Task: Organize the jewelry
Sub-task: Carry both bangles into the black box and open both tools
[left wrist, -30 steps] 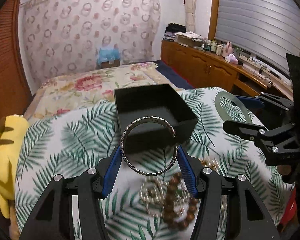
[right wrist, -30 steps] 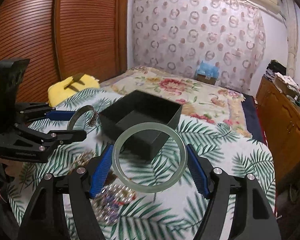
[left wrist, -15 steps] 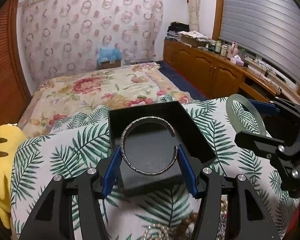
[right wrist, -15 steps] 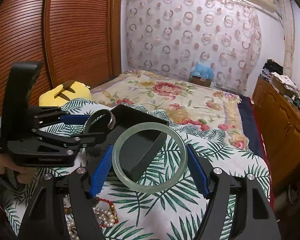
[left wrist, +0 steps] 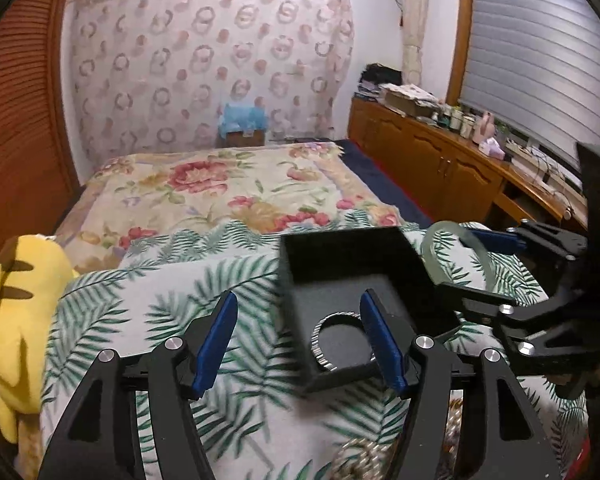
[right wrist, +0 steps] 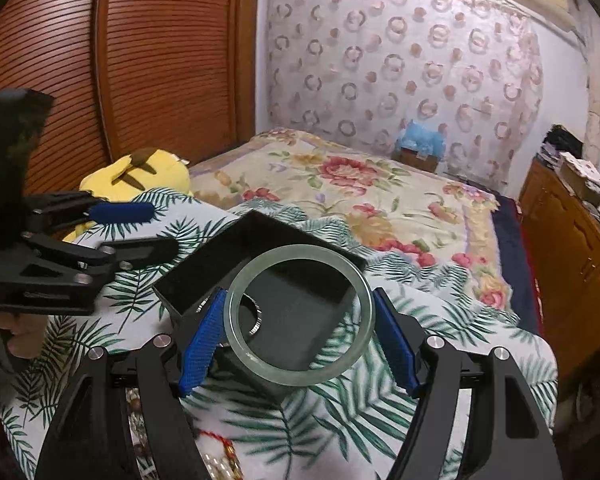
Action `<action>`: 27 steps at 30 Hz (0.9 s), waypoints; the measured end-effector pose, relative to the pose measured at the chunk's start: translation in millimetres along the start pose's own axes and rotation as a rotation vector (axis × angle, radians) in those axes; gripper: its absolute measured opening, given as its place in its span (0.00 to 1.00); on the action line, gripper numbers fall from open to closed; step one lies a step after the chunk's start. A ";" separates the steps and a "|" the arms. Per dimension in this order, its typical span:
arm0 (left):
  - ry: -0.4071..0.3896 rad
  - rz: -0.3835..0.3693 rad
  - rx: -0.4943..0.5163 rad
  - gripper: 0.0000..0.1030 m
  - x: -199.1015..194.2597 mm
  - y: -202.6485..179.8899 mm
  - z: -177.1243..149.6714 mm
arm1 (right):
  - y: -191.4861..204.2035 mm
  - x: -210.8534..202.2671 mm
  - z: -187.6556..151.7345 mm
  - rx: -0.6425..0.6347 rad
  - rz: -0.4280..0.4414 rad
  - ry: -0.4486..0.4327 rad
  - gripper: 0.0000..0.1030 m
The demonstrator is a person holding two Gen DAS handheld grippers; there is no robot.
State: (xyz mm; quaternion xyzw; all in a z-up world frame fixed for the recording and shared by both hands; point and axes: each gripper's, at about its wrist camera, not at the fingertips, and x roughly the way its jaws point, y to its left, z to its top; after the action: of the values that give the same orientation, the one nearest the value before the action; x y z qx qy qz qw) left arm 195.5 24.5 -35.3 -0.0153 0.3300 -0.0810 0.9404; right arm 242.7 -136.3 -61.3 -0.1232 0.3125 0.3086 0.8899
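Observation:
A black open box (left wrist: 342, 236) (right wrist: 204, 264) stands on the palm-leaf cloth. A silver open bangle (left wrist: 320, 340) (right wrist: 256, 318) lies inside it by the near wall. My left gripper (left wrist: 299, 300) (right wrist: 156, 230) hangs over the box's near left corner. Its jaws are opening, with nothing between the blue pads. My right gripper (right wrist: 300, 296) (left wrist: 472, 268) is shut on a pale green jade bangle (right wrist: 292, 376) (left wrist: 430, 256). That bangle is held upright over the near right side of the box.
A yellow plush toy (left wrist: 16, 300) (right wrist: 140, 168) lies at the left edge of the cloth. Several beaded pieces (left wrist: 364, 456) (right wrist: 216, 460) sit in a heap near me, partly hidden by the grippers. A floral bed (left wrist: 220, 184) lies beyond, and wooden cabinets (left wrist: 440, 160) run along the right.
The silver bangle has left my left gripper and now lies in the box; that gripper has opened and shifted left. My right gripper has carried the jade bangle over the box.

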 end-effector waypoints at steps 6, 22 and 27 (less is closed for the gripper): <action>0.003 0.045 -0.010 0.60 -17.9 19.9 -10.1 | 18.5 31.1 6.3 -0.039 0.041 0.058 0.72; 0.030 0.022 -0.024 0.61 -34.1 23.4 -41.9 | 24.7 43.0 3.0 -0.035 0.063 0.104 0.73; 0.035 0.015 -0.013 0.64 -34.8 15.7 -47.5 | 25.0 42.6 2.6 -0.030 0.059 0.094 0.74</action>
State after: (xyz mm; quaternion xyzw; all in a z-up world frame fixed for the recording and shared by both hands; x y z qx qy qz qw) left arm 141.4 46.7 -52.2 -0.0177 0.3469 -0.0720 0.9350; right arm 254.4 -95.7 -86.9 -0.1416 0.3529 0.3331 0.8628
